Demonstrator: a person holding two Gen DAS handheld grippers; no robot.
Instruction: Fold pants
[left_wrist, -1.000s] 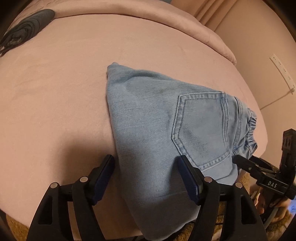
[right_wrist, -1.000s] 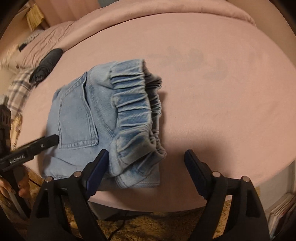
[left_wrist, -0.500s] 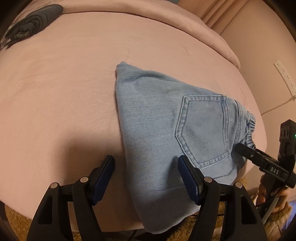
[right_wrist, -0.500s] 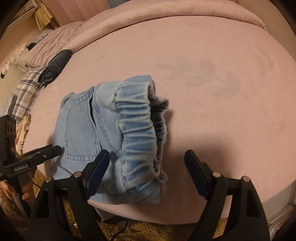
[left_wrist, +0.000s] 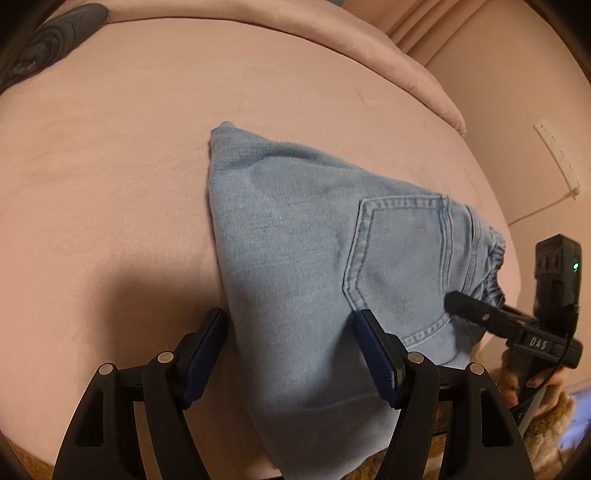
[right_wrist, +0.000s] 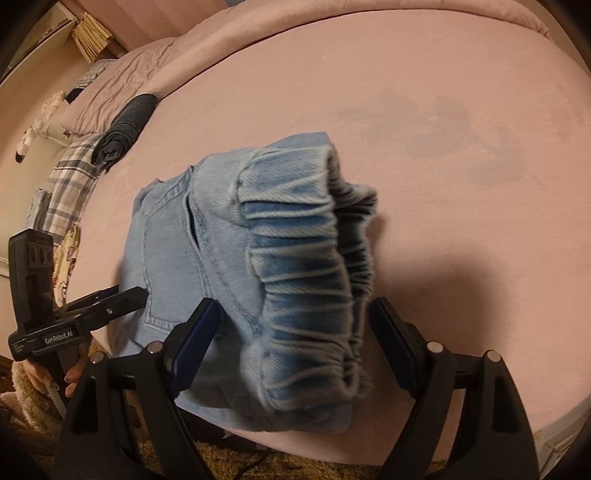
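Light blue denim pants (left_wrist: 314, 266) lie folded in a compact bundle on the pink bed (left_wrist: 110, 177), back pocket up, near the bed's near edge. In the right wrist view the pants (right_wrist: 236, 266) show their gathered elastic waistband toward me. My left gripper (left_wrist: 295, 354) is open, its jaws astride the folded near end of the pants. My right gripper (right_wrist: 291, 339) is open, its jaws astride the waistband end. Each gripper shows in the other's view, the right one (left_wrist: 480, 314) at the waistband, the left one (right_wrist: 122, 299) at the pocket side.
A dark rolled garment (right_wrist: 125, 129) and a plaid cloth (right_wrist: 70, 177) lie at the bed's far left by the pillows. A wall with a socket strip (left_wrist: 554, 151) stands right of the bed. A shaggy rug (right_wrist: 229, 458) lies below the bed edge.
Both grippers have moved in closer to the pants, so that the bundle now sits between each pair of open jaws. The pants have not moved.
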